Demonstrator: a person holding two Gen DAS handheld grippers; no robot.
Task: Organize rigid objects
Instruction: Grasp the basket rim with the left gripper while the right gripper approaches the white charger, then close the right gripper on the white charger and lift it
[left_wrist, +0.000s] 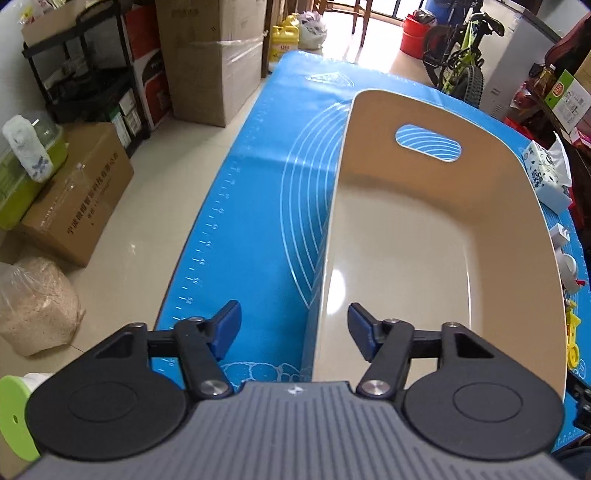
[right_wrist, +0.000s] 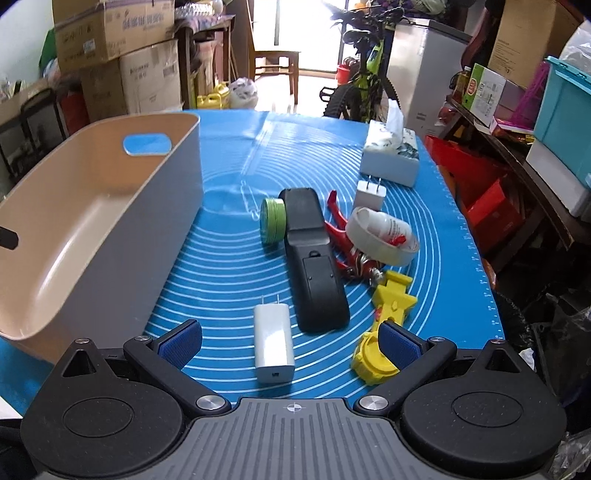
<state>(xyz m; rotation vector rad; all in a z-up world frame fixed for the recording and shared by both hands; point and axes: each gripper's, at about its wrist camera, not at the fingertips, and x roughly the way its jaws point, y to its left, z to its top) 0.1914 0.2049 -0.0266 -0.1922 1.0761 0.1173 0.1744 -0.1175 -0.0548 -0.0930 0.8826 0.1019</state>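
1. Beside the beige plastic bin, a white rectangular charger is framed by the wide, empty right gripper, probably for picking.
2. Above the bin's rim, the left gripper is held wide, empty.

Bright daylight from far doorway; glare on bin floor; fisheye-warped edges.

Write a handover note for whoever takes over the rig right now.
Left gripper: open, holds nothing, hovers at the near left rim of the bin.
Right gripper: open, holds nothing, above the near charger.
Bin has nothing in it.
On the mat beside it: remote, green tin, tape roll, red figure, yellow toy, second charger.
Done: nothing. Left: everything.
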